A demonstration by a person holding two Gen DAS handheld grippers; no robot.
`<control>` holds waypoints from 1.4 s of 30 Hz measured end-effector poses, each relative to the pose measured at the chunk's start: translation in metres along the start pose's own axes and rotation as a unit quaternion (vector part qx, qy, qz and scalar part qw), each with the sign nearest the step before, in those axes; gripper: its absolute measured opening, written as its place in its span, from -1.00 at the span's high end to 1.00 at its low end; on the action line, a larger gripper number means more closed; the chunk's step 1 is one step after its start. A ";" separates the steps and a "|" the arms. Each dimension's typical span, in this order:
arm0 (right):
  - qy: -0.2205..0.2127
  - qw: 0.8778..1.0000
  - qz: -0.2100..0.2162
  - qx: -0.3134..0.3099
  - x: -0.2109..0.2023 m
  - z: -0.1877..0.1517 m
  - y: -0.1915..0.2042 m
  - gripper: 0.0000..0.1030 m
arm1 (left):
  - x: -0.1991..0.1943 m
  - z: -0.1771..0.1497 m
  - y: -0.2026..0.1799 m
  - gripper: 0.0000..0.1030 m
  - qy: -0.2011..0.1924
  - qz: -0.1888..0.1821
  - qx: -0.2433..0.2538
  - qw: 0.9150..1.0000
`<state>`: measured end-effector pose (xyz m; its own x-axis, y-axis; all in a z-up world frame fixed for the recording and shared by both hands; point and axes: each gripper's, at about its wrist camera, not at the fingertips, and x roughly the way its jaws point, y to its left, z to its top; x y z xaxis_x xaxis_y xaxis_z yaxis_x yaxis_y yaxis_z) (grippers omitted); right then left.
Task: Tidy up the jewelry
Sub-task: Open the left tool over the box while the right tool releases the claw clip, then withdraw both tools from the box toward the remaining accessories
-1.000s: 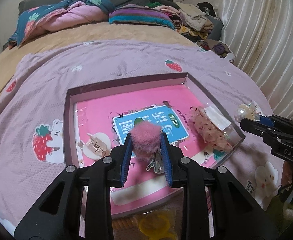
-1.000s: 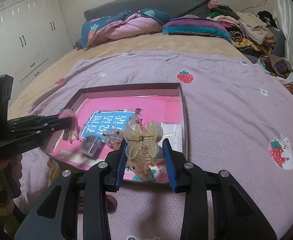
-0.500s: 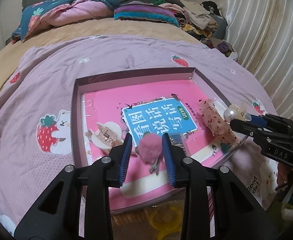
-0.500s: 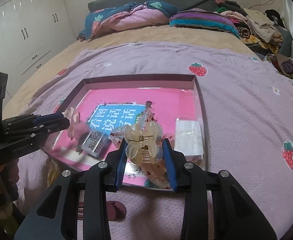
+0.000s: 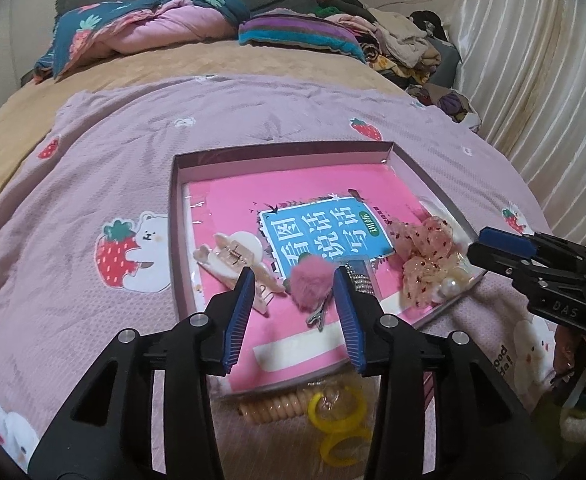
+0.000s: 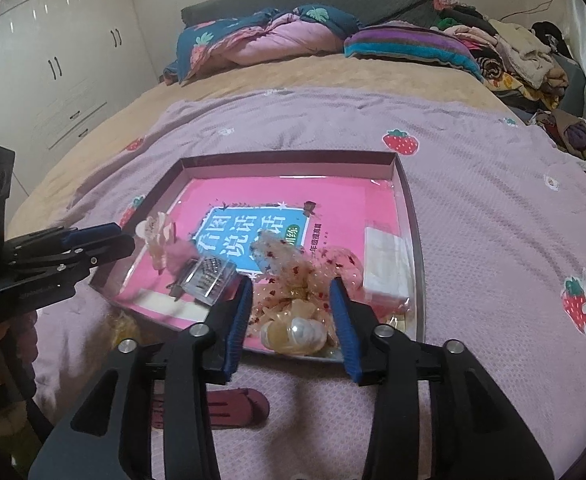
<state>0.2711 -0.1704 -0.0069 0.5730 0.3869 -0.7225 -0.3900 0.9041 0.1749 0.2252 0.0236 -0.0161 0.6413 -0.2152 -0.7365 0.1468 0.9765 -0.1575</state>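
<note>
Lying in the tray [image 5: 181, 240] near its front edge, the pom clip [image 5: 311, 283] has just been let go by the left gripper [image 5: 293, 312]. The pearl clip [image 6: 295, 330], at the front right corner, has been dropped too; the right gripper [image 6: 291, 320] has just been opening, and nothing is held now.

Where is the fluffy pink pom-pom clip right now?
In the left wrist view, the pink pom-pom clip lies in the tray, between the beige claw clip and the sparkly barrette.

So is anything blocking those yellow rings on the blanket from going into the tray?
Only the tray's near wall: the yellow rings and the coiled hair tie lie just outside it, beneath the left gripper.
</note>
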 end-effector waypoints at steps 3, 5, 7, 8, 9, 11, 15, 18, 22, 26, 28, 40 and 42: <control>-0.007 1.000 0.002 0.005 -0.010 -0.002 0.001 0.06 | -0.006 -0.001 0.002 0.24 -0.005 0.002 -0.004 1.000; -0.015 1.000 0.003 0.008 -0.019 -0.002 0.001 -0.03 | -0.011 -0.002 0.003 0.17 -0.009 0.004 -0.007 1.000; -0.022 1.000 0.003 0.009 -0.027 -0.002 0.002 -0.16 | -0.017 -0.003 0.004 0.09 -0.012 0.006 -0.012 1.000; -0.026 1.000 0.003 0.009 -0.032 -0.003 0.002 -0.19 | -0.021 -0.004 0.005 0.03 -0.014 0.006 -0.014 1.000; -0.030 0.999 0.003 0.010 -0.036 -0.003 0.003 -0.25 | -0.024 -0.004 0.006 -0.02 -0.016 0.006 -0.015 1.000; -0.039 0.999 0.002 0.011 -0.047 -0.004 0.004 -0.33 | -0.035 -0.003 0.010 -0.19 -0.028 0.010 -0.023 0.999; -0.054 0.998 -0.002 0.011 -0.064 -0.004 0.006 -0.49 | -0.051 -0.002 0.016 -0.39 -0.040 0.016 -0.035 0.998; -0.062 0.998 -0.002 0.013 -0.075 -0.005 0.007 -0.51 | -0.062 -0.003 0.017 -0.60 -0.050 0.024 -0.039 0.998; -0.069 0.998 -0.005 0.011 -0.086 -0.005 0.008 -0.52 | -0.077 -0.007 0.014 -0.81 -0.061 0.036 -0.038 0.997; -0.077 0.997 -0.006 0.007 -0.096 -0.007 0.012 -0.52 | -0.088 -0.011 0.011 -0.82 -0.067 0.041 -0.035 0.996; -0.081 0.997 -0.006 0.005 -0.103 -0.009 0.014 -0.52 | -0.092 -0.013 0.010 -0.82 -0.068 0.043 -0.033 0.996; -0.088 0.996 -0.001 -0.006 -0.122 -0.022 0.026 -0.53 | -0.114 -0.027 0.009 -0.82 -0.075 0.051 -0.030 0.995; -0.088 0.996 0.000 -0.007 -0.124 -0.025 0.028 -0.53 | -0.117 -0.030 0.007 -0.82 -0.076 0.054 -0.025 0.995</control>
<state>0.1708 -0.1976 0.0711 0.6905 0.4139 -0.5932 -0.3993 0.9019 0.1646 0.1292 0.0561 0.0493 0.7581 -0.1029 -0.6439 0.0347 0.9924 -0.1176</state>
